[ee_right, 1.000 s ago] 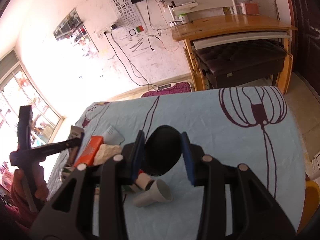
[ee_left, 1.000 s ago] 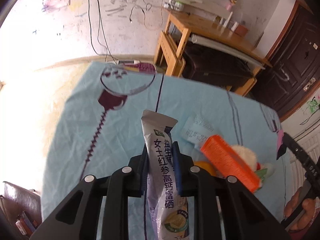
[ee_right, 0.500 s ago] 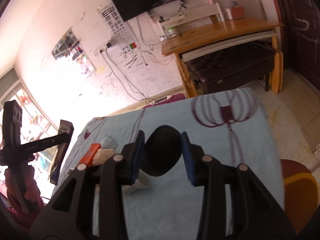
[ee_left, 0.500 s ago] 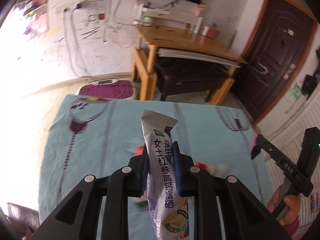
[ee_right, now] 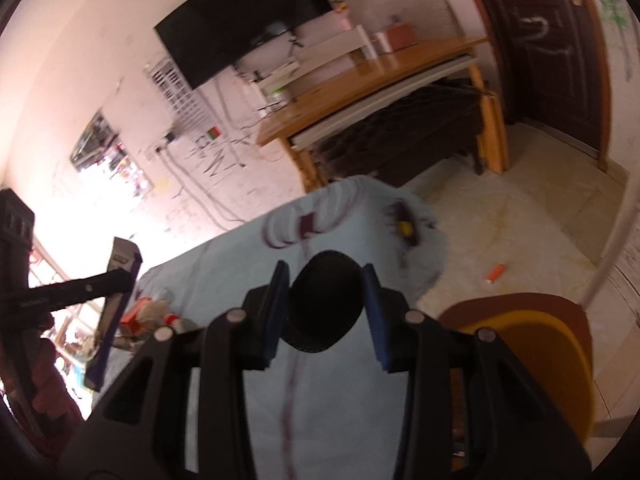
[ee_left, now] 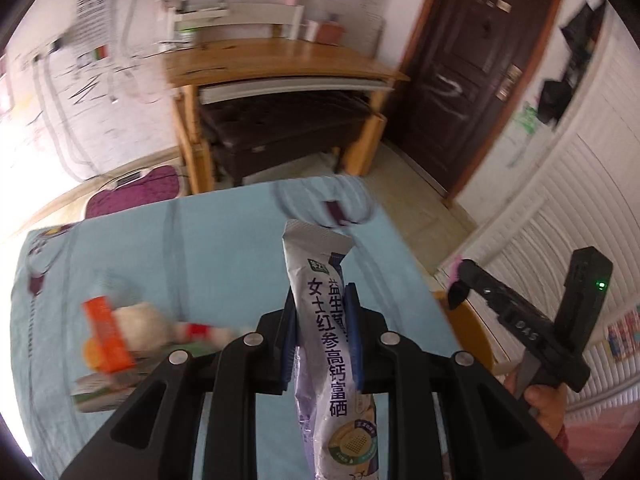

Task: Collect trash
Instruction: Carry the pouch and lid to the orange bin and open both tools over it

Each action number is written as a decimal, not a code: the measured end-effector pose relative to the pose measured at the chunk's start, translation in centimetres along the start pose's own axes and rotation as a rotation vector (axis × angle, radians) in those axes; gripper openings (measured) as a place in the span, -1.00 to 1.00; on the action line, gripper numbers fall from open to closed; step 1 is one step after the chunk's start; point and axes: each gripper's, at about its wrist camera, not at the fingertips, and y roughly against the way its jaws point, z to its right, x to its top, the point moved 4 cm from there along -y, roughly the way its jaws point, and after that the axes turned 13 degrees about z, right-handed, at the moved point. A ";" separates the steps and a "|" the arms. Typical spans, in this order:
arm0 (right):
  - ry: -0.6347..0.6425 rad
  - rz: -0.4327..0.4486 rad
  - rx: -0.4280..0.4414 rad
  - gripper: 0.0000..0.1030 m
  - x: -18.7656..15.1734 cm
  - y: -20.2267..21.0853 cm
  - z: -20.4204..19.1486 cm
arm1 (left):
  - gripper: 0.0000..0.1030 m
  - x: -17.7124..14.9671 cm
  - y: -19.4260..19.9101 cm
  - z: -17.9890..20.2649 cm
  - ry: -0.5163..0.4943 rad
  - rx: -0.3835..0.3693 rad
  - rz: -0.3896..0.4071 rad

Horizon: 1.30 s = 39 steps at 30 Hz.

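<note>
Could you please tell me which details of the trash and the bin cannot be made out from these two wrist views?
- Leftover pile, left wrist view: motion blur smears it, so items beyond an orange box are unclear.
- Sachet lower end: cut off by the frame's bottom edge.
- Black round object, right wrist view: featureless, identity unclear.
- Yellow container: interior cut off by the edge.

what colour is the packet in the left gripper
Silvery grey and pale purple with dark purple writing, the packet shows best in the left wrist view.

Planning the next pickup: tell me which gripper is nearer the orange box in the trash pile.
Left. The left gripper, shut on the sachet, sits just right of the orange box. The right gripper, holding a black lid, is farther out toward the table's right edge.
</note>
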 end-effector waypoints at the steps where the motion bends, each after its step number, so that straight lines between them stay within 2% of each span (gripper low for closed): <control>1: -0.001 0.005 -0.012 -0.31 -0.2 0.4 0.5 | -0.66 -0.2 -0.4 1.5 -0.018 -0.018 -0.007; 10: -0.020 0.049 -0.154 -0.31 -1.5 3.9 7.8 | -0.66 -1.9 -3.6 11.4 -0.098 -0.137 -0.022; 14: -0.030 0.027 -0.206 -0.29 -2.9 4.3 10.7 | -0.66 -2.7 -5.4 15.1 -0.112 -0.193 -0.032; 16: -0.023 0.003 -0.217 -0.19 -3.6 4.2 11.4 | -0.66 -3.2 -6.4 16.9 -0.121 -0.220 -0.034; 18: -0.019 -0.032 -0.215 -0.03 -4.6 4.1 11.9 | -0.66 -3.6 -7.2 18.0 -0.127 -0.238 -0.038; 22: -0.060 -0.031 -0.232 0.00 -5.4 4.9 13.6 | -0.66 -4.6 -9.2 20.1 -0.129 -0.267 -0.059; 26: -0.110 -0.012 -0.241 0.02 -5.4 5.7 15.1 | -0.64 -5.7 -11.0 20.0 -0.097 -0.285 -0.099; 29: -0.134 0.010 -0.256 0.12 -5.1 6.5 15.9 | -0.31 -6.8 -12.0 19.6 -0.083 -0.290 -0.154; 31: -0.144 0.022 -0.258 0.13 -4.9 7.0 16.1 | 0.45 -7.1 -12.1 19.1 -0.054 -0.296 -0.173; 32: -0.153 0.030 -0.253 0.13 -4.8 7.3 16.1 | 0.50 -7.0 -11.9 18.6 -0.026 -0.304 -0.165; 39: -0.132 0.053 -0.225 0.16 -3.9 7.8 14.4 | 0.51 -6.5 -8.8 15.3 0.021 -0.284 -0.123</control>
